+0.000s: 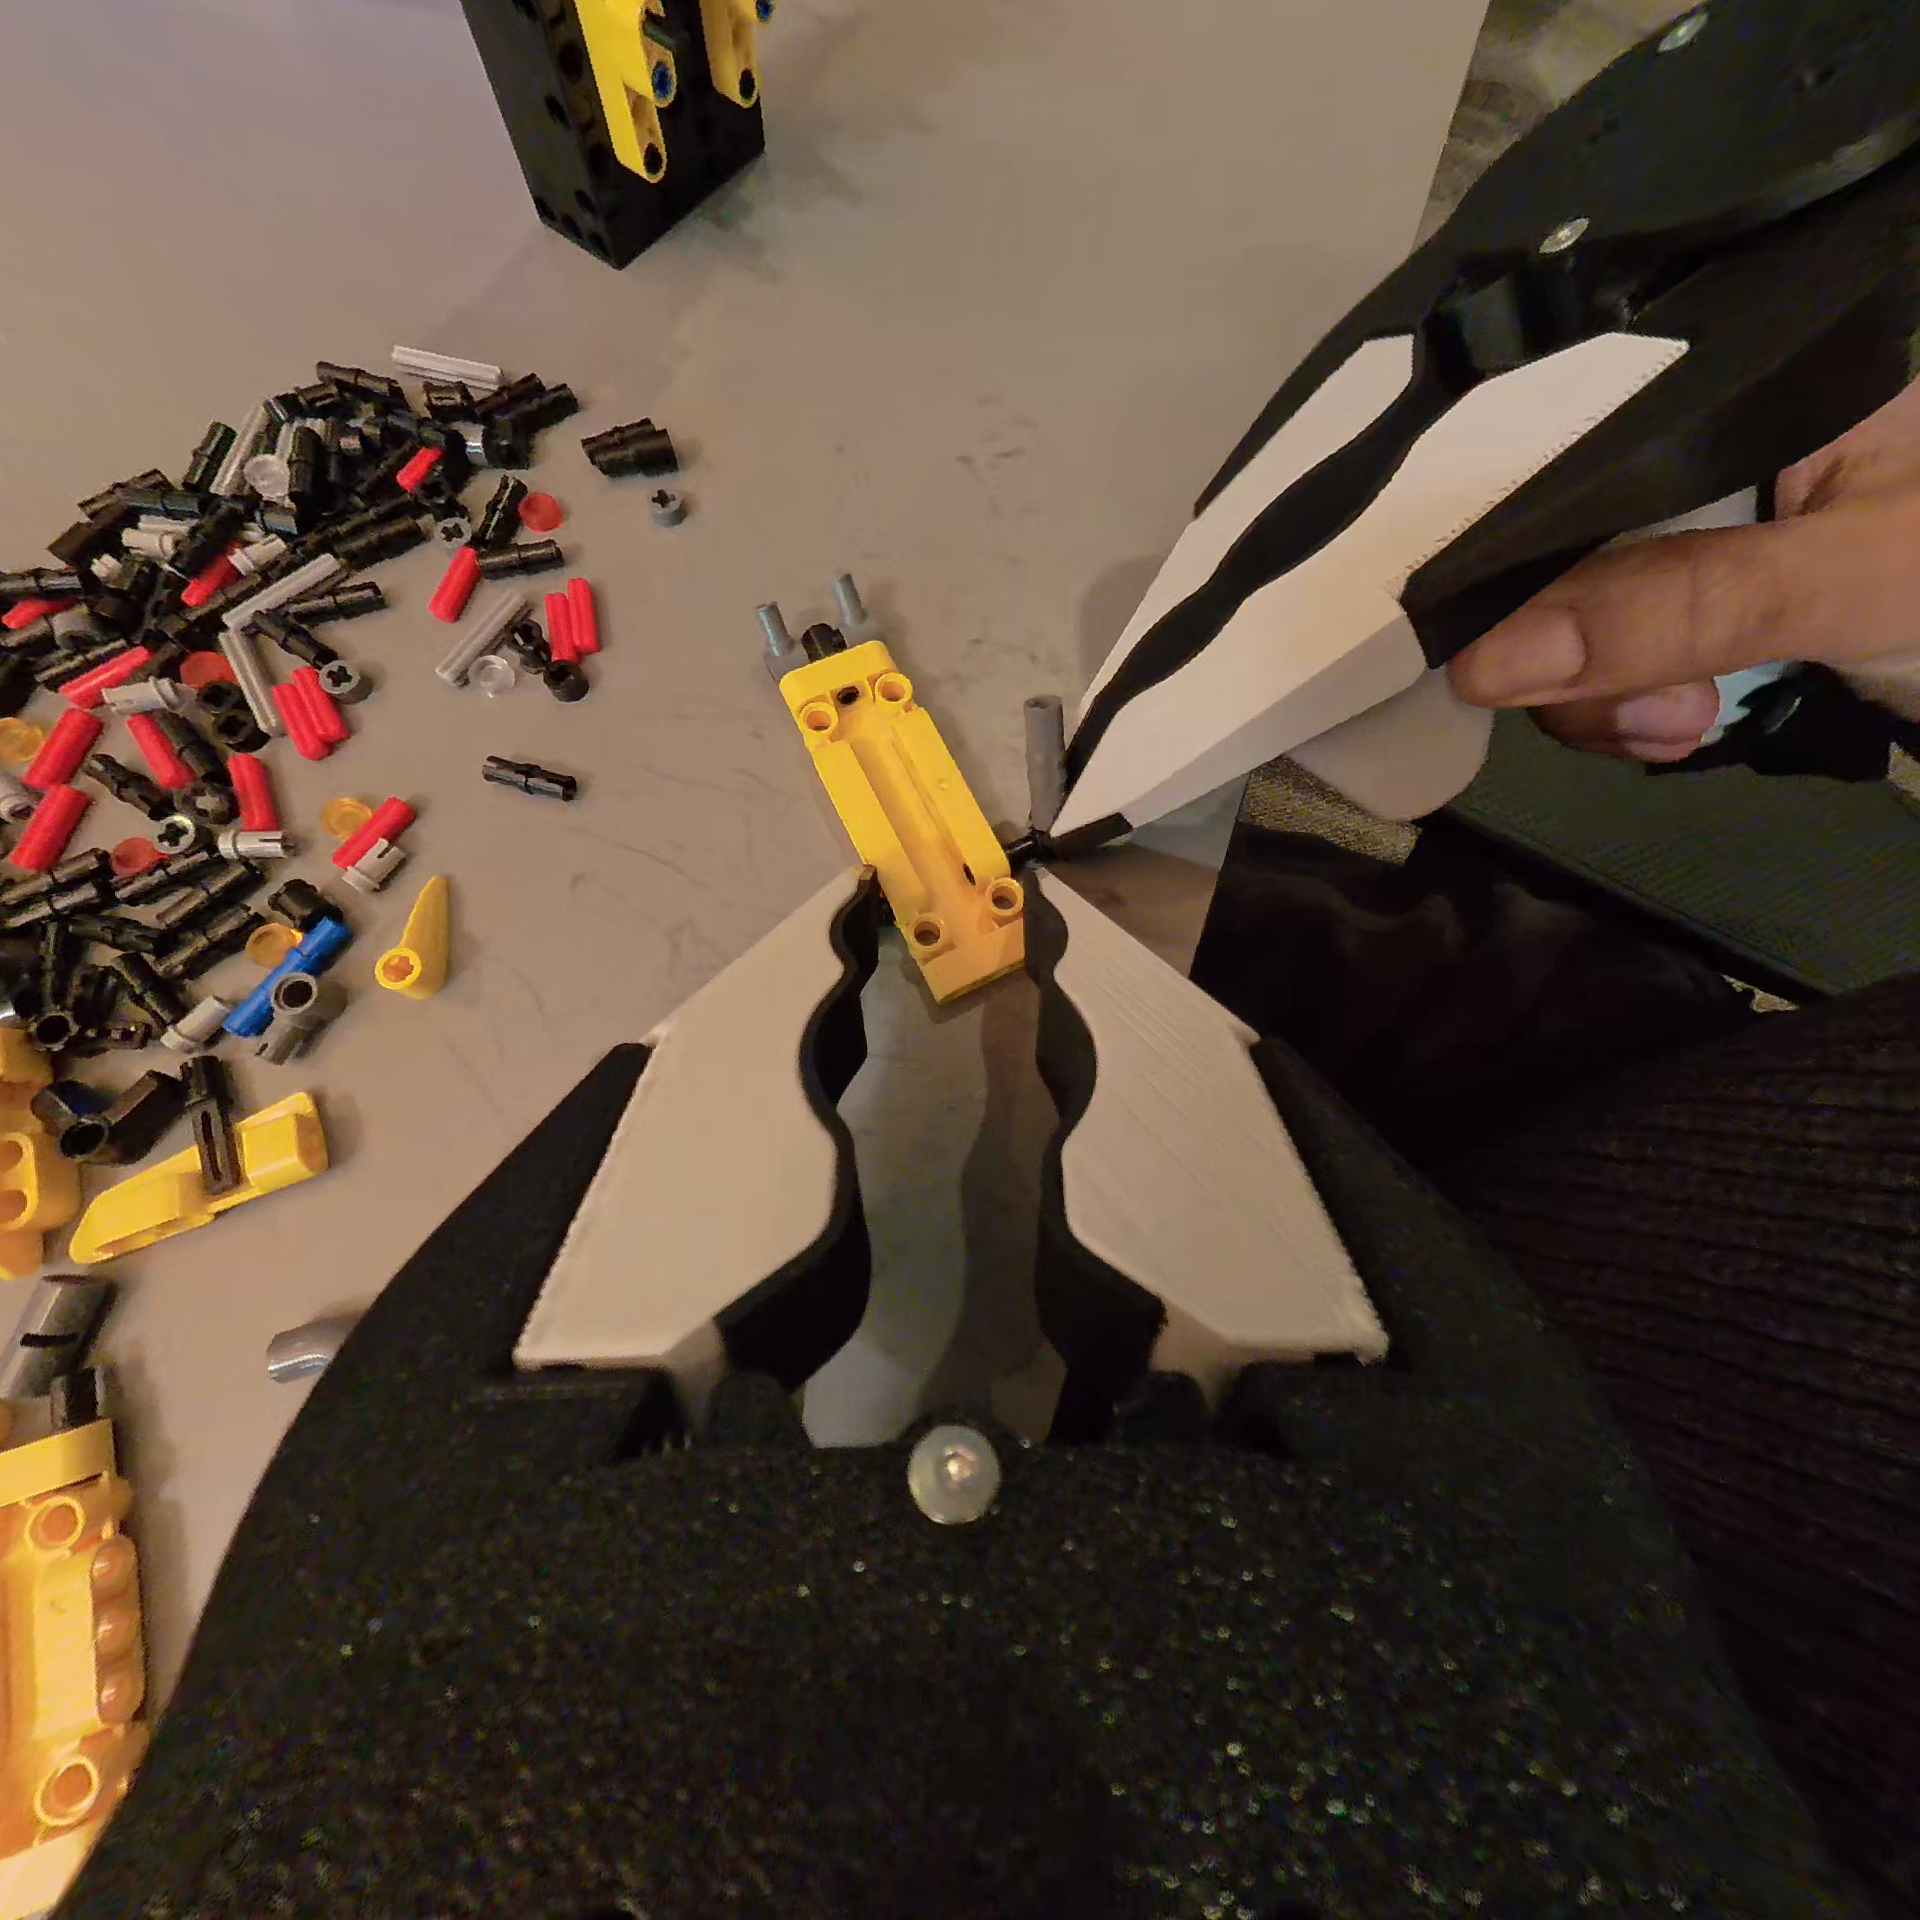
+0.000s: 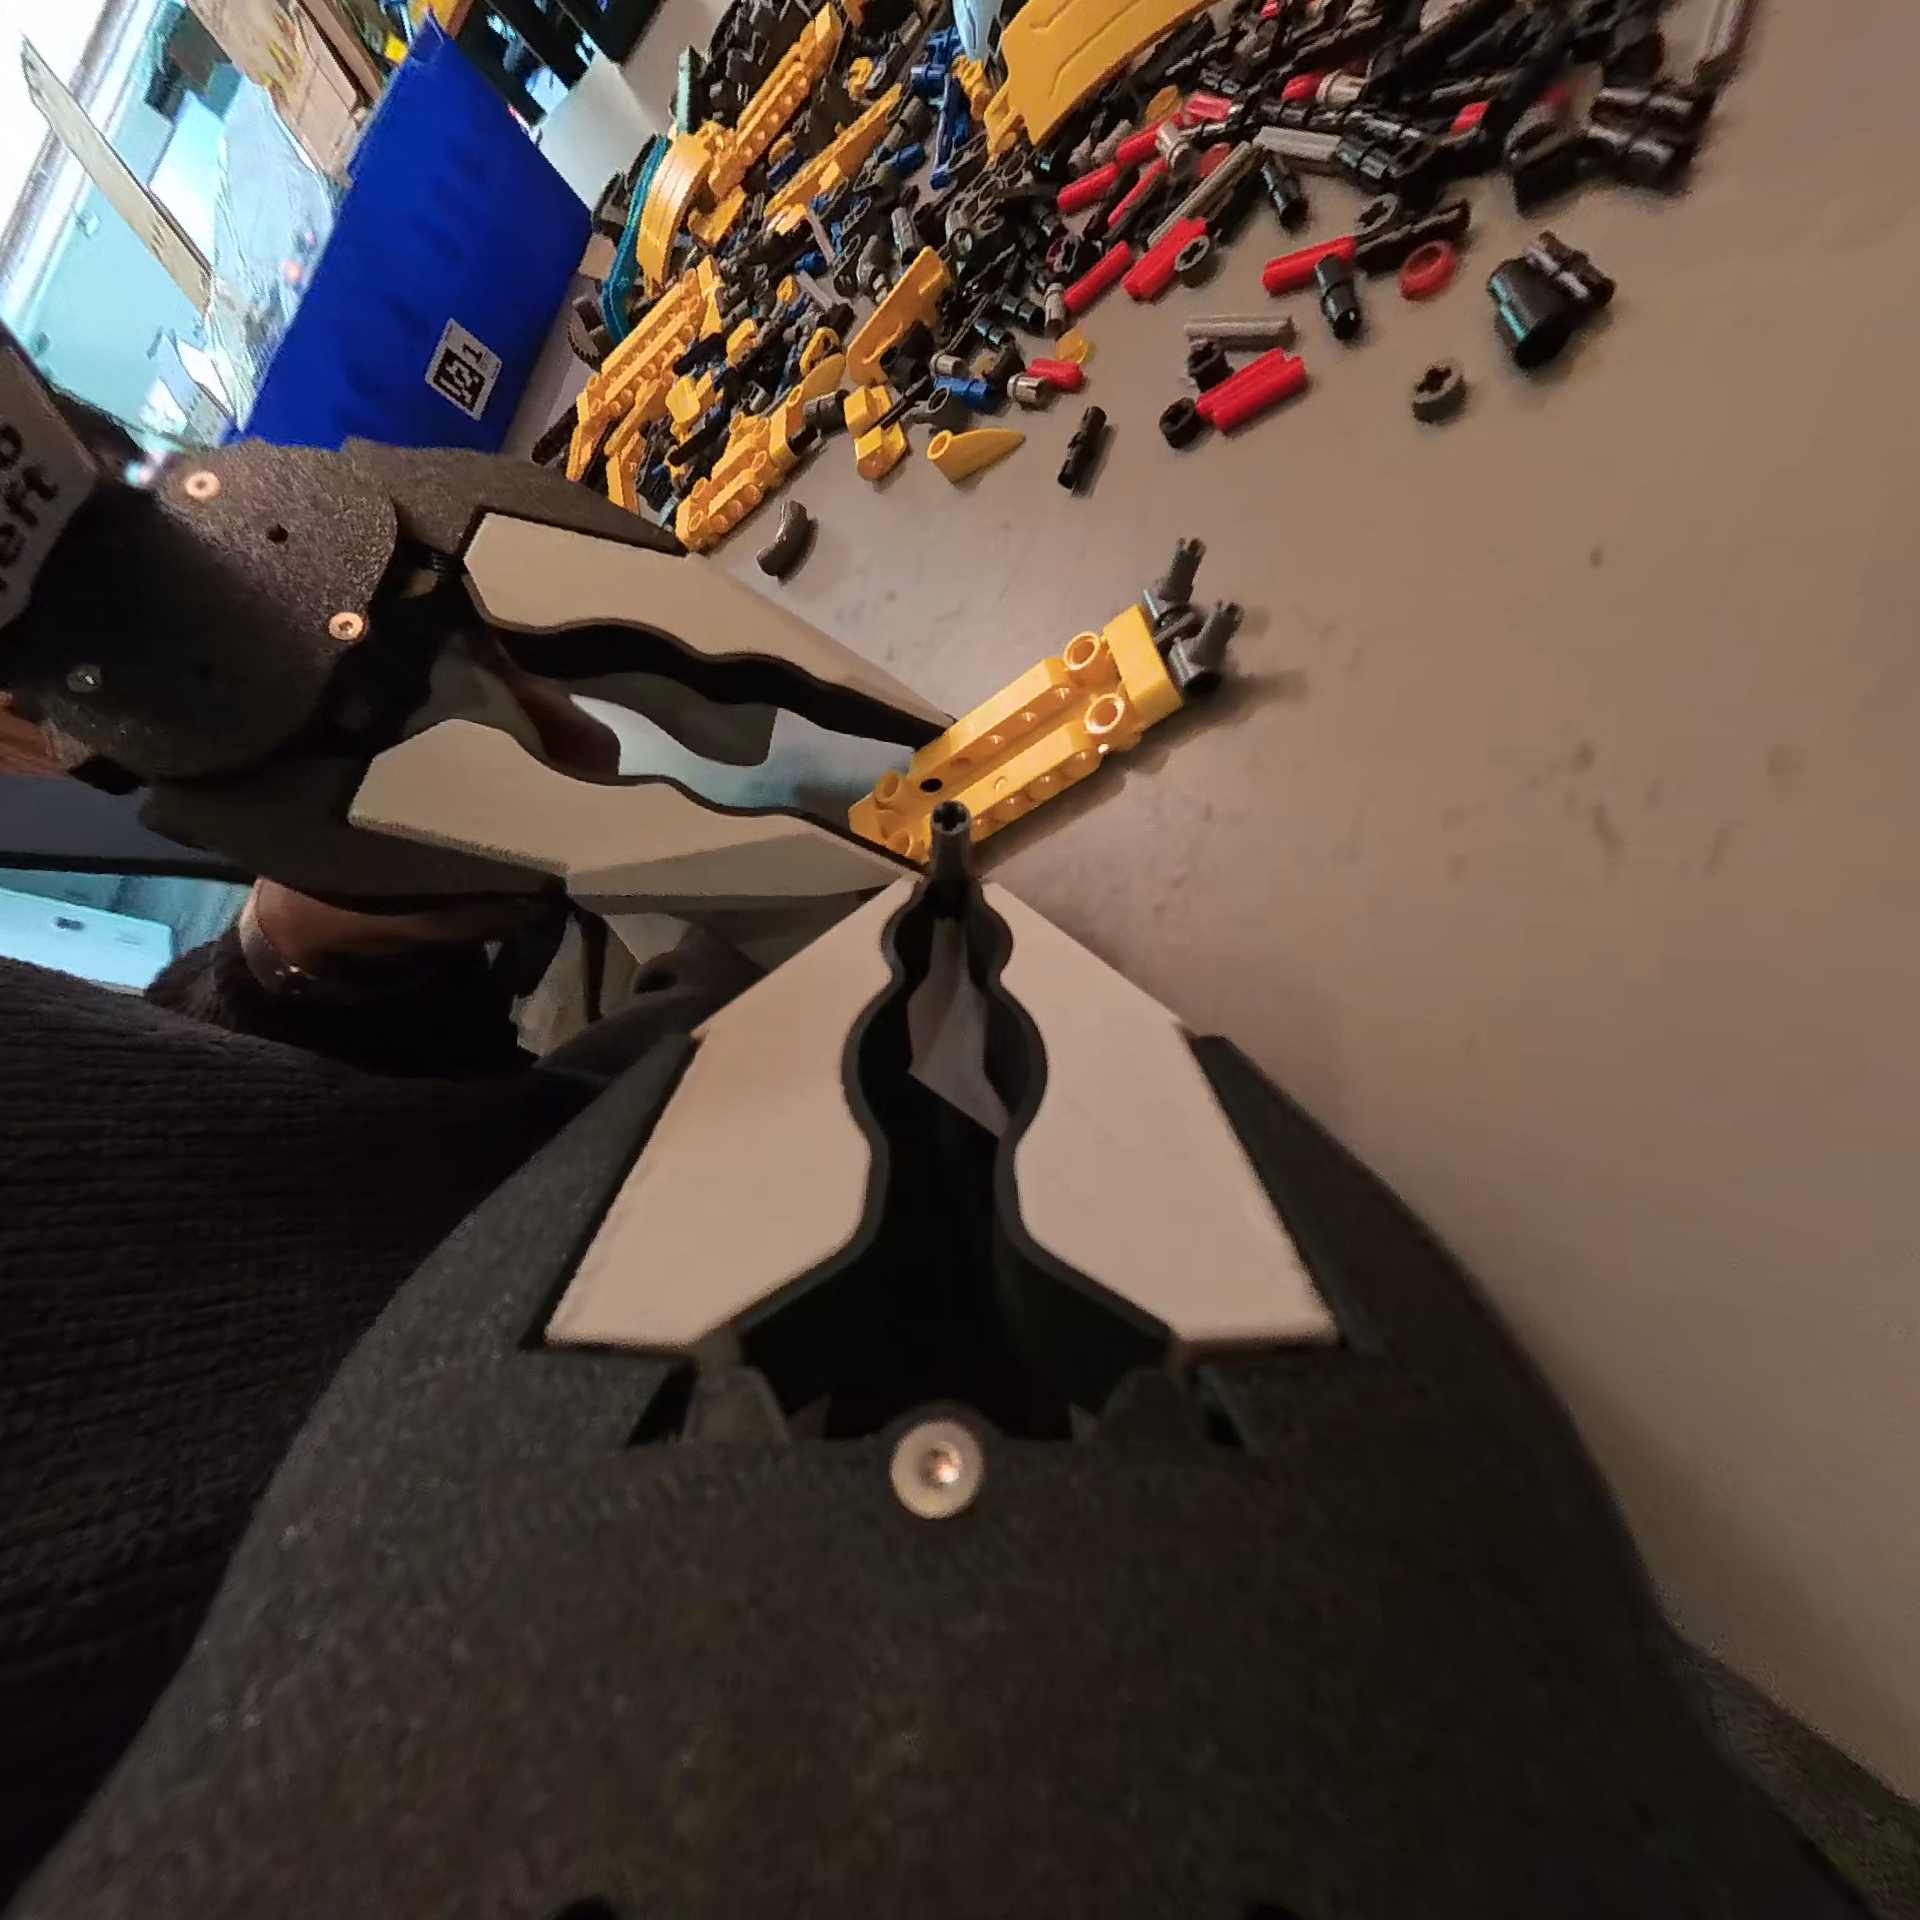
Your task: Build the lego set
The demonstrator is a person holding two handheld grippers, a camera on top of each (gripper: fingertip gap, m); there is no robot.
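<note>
My left gripper (image 1: 945, 891) is shut on the near end of a long yellow panel piece (image 1: 902, 792), which lies along the grey table (image 1: 1039, 364). Grey and black connectors (image 1: 821, 629) stick out of the piece's far end. My right gripper (image 2: 951, 891) is shut on a small dark pin (image 2: 951, 831) that points at the side of the yellow piece (image 2: 1023, 732), right by the left gripper (image 2: 925, 795). In the left wrist view the right gripper (image 1: 1065, 831) comes in from the upper right, with the pin (image 1: 1023, 848) touching the piece's near right corner. A grey pin (image 1: 1043, 753) stands beside its tips.
A heap of loose black, red, grey and yellow pieces (image 1: 208, 675) covers the table's left side. A black block with yellow parts (image 1: 623, 114) stands at the back. The table edge (image 1: 1226, 831) runs close on the right. A blue box (image 2: 416, 260) sits beyond the table. The tips of both grippers are at nearly the same place.
</note>
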